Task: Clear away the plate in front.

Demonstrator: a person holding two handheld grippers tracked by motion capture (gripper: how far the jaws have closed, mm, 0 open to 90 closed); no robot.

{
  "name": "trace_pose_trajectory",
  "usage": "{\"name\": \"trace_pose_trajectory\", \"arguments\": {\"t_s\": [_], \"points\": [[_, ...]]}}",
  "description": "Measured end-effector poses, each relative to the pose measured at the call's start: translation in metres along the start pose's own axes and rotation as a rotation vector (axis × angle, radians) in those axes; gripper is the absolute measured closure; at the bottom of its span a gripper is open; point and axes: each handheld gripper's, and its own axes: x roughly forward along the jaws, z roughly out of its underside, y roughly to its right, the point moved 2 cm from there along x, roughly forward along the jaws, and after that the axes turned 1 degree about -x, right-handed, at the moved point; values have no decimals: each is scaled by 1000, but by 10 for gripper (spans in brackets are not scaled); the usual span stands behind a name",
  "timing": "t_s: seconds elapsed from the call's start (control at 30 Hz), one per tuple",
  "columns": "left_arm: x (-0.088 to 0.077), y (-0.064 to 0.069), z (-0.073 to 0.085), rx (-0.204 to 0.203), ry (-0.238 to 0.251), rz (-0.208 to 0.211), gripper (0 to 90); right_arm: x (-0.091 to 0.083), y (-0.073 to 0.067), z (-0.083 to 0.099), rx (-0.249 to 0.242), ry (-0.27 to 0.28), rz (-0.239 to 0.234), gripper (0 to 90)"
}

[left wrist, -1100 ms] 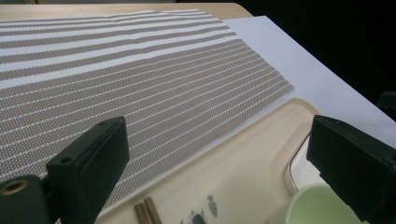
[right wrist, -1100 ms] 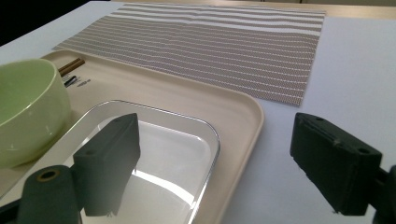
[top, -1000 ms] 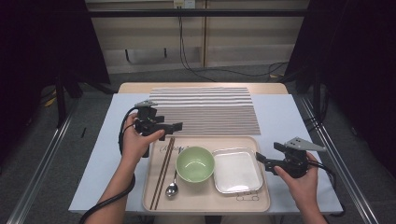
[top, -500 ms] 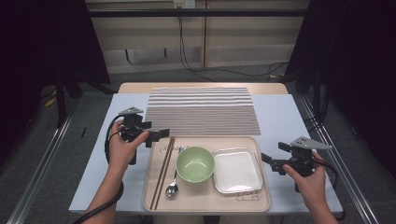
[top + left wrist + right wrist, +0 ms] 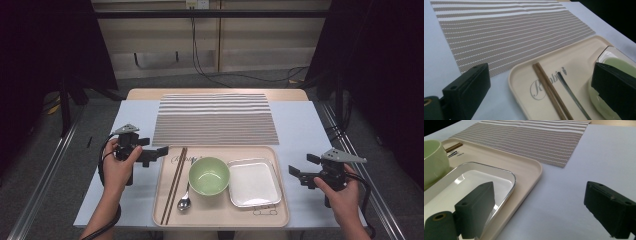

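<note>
Both our tools, left (image 5: 161,150) and right (image 5: 295,174), gape empty beside the tray (image 5: 220,217); a crooked approach could jolt the bowl (image 5: 209,175).

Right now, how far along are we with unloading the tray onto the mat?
Nothing looks done: the striped mat is bare, and the chopsticks, spoon, green bowl and white dish all sit on the tray. In hand: nothing. The left claw and right claw flank the tray, open. Every piece remains.
</note>
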Motion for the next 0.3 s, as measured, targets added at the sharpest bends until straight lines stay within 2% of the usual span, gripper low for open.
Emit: {"name": "trace_pose_trajectory", "arguments": {"t_s": [0.3], "points": [[-5, -7, 10, 0, 1, -7, 21, 2, 5, 7, -21, -7, -6, 78]]}}
